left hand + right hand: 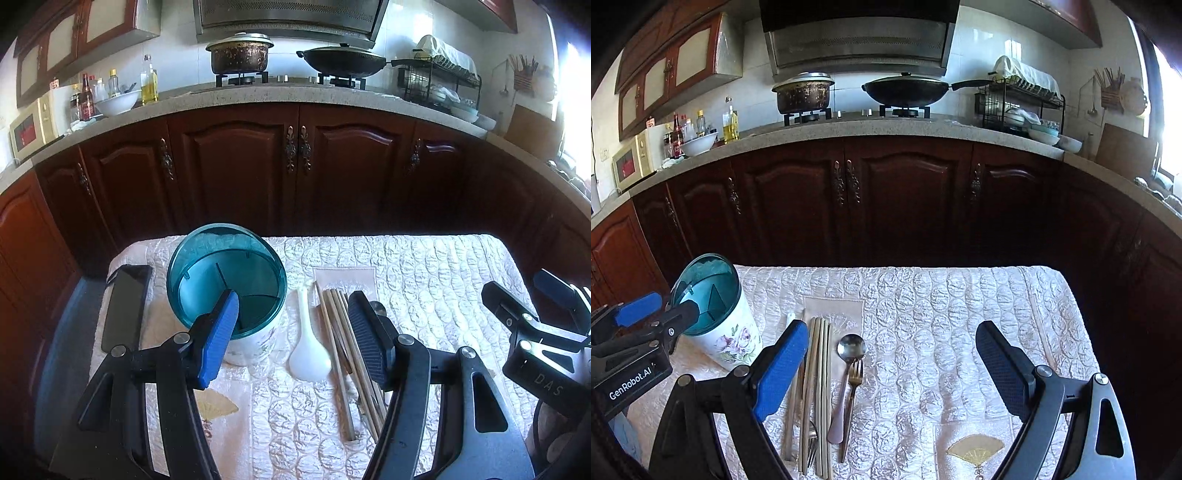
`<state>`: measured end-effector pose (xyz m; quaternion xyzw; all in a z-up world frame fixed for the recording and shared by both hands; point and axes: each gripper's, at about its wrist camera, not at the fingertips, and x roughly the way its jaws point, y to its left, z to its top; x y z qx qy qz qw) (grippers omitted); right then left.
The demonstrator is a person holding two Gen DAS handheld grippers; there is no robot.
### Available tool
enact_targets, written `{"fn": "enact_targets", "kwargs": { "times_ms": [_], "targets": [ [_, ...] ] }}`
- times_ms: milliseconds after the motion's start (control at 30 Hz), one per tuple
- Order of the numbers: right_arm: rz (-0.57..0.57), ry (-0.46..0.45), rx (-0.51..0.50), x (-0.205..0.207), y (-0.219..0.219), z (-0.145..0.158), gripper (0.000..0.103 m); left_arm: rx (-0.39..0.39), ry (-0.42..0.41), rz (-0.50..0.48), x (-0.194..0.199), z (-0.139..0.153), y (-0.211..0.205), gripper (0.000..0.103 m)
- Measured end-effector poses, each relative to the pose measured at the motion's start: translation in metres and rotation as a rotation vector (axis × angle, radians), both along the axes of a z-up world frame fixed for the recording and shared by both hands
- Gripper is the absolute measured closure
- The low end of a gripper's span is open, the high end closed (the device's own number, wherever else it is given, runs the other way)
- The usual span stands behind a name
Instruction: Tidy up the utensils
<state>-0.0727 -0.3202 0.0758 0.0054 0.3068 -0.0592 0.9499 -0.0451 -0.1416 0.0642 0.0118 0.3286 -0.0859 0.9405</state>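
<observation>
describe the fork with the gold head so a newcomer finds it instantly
On the quilted white table cover, right of the floral utensil holder, a row of utensils lies lengthwise. The fork is rightmost, beside the metal spoon, right of the chopsticks. Only it has gold tines; another fork is silver.

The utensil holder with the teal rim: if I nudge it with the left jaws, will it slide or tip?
The utensil holder looks tall, narrow-based and empty, so probably light and apt to tip. It already appears tilted. The quilted cloth may grip its base, favouring tipping over sliding. Its glossy wall could be slippery.
</observation>
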Motion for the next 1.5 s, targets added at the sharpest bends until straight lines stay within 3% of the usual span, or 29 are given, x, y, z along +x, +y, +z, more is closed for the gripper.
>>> {"fn": "enact_targets", "kwargs": {
  "times_ms": [1500],
  "targets": [
    [0.001, 0.013, -0.032, 0.011, 0.009, -0.002, 0.012, -0.013, 0.005, 0.005, 0.002, -0.004, 0.003, 0.041]
  ]
}}
